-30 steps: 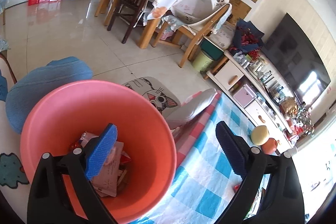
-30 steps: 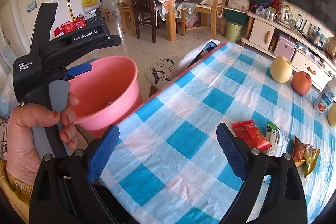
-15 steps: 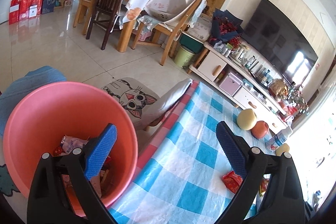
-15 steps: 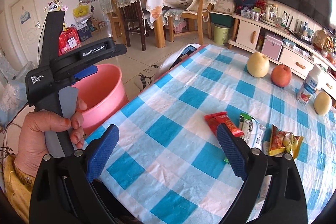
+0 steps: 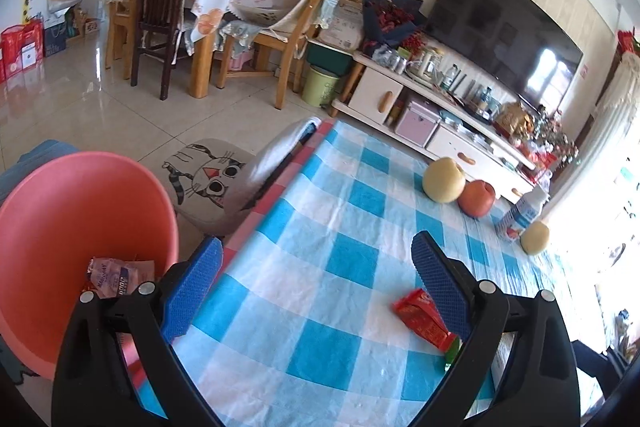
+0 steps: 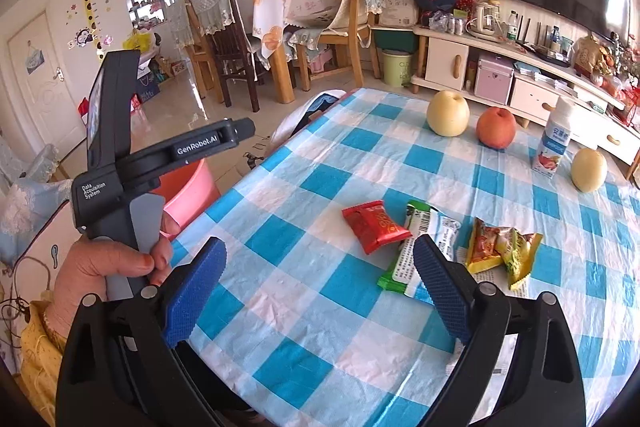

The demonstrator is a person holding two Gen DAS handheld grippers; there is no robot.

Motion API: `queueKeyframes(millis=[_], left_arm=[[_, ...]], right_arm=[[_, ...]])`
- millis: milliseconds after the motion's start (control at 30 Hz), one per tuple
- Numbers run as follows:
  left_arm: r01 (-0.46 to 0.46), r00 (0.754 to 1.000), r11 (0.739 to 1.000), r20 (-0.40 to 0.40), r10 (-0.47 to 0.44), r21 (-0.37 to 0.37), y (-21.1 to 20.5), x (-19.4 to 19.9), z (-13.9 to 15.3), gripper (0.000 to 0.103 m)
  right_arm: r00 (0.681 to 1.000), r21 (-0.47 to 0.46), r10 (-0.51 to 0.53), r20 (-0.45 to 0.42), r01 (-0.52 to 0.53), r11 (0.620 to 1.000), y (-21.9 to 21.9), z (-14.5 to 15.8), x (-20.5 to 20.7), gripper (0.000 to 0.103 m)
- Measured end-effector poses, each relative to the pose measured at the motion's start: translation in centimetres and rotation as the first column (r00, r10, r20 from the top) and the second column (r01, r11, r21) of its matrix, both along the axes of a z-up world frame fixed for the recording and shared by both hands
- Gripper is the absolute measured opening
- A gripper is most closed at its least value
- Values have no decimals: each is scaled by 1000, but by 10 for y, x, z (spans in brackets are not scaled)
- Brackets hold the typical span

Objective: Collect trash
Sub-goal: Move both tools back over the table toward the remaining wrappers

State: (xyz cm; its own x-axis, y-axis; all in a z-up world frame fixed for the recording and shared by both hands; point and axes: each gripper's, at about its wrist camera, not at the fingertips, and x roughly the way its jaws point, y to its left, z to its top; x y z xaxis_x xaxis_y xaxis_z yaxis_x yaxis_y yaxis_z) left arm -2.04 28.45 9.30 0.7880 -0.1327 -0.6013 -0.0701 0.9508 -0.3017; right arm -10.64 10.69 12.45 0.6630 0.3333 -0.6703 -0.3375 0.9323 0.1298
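Note:
A pink bucket [image 5: 60,211] stands off the table's left edge with wrappers [image 5: 116,273] inside. It also shows behind the other handle, pink bucket [image 6: 192,191]. On the blue checked tablecloth lie a red wrapper [image 6: 374,225], a green-white wrapper [image 6: 416,247] and yellow snack packets [image 6: 500,247]. My left gripper [image 5: 316,283] is open over the table's left edge, its right finger partly hiding the red wrapper [image 5: 420,319]. My right gripper [image 6: 316,283] is open above the near table edge, empty, the wrappers just beyond its right finger.
Two pale pears [image 6: 447,113] [image 6: 588,169], a red apple [image 6: 496,127] and a small bottle [image 6: 554,143] stand at the table's far side. A hand [image 6: 108,267] holds the left gripper's handle. A cat-print stool [image 5: 208,183], chairs and a TV cabinet lie beyond.
Both grippers have swung right, away from the bucket and over the table. The wrappers have come nearer in both views. Both stay open.

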Motion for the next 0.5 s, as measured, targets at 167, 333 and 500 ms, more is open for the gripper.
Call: queueKeyframes(millis=[167,333,500], left_arm=[[58,998,998,-9,-58,39,-29,-1,-3,96],[127,992,988,-25,-125,86,-60,-6,-9,96],[203,979,971,-46,-199,128,-91,-13,-16,96]], right_arm=[[1000,2,-24,-11,24,1000,-19,-3,-6,94],[999,19,-52,-16,52,998,-39,-3,-13,94],[996,36,-88,-20,89,995,-63,-2,-20,94]])
